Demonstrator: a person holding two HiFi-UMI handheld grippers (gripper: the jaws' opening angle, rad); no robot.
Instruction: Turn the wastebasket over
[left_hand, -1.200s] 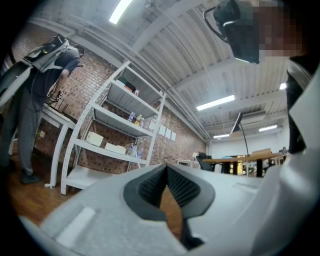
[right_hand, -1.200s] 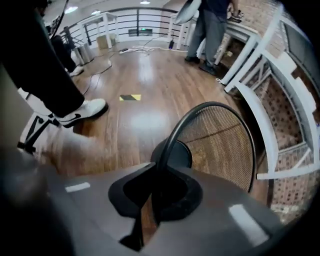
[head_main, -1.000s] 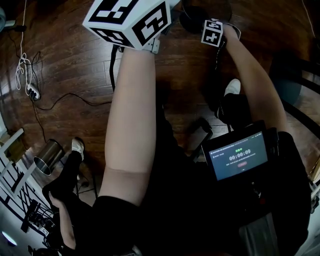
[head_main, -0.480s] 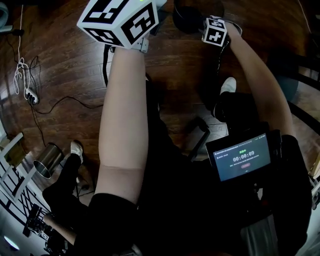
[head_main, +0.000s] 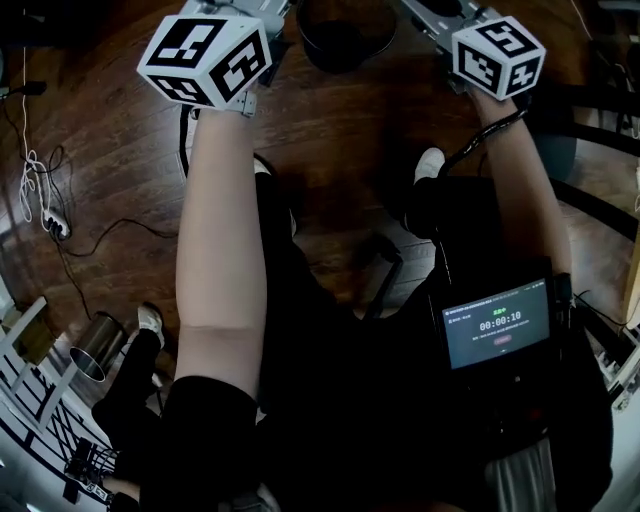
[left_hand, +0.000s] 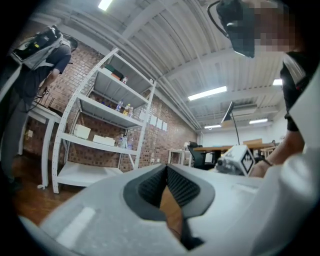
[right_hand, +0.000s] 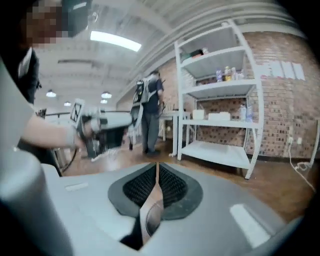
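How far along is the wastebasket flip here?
Done: apparently the handling; the black round wastebasket stands free on the brown wooden floor, though its mouth's direction is unclear. In hand: nothing; the left gripper and right gripper are shut and empty, the right's jaws just closed further. Left: possibly nothing.

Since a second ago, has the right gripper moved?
Yes: the right gripper rose from the floor, away from the black wastebasket, jaws just closing on nothing.

- dark wood plank floor (head_main: 340, 150), power strip (head_main: 52, 226) lying on it
- brick wall (right_hand: 295, 100) behind a white metal shelf rack (right_hand: 220, 150)
- strip lights (left_hand: 207, 93) on a ribbed ceiling (left_hand: 165, 45)
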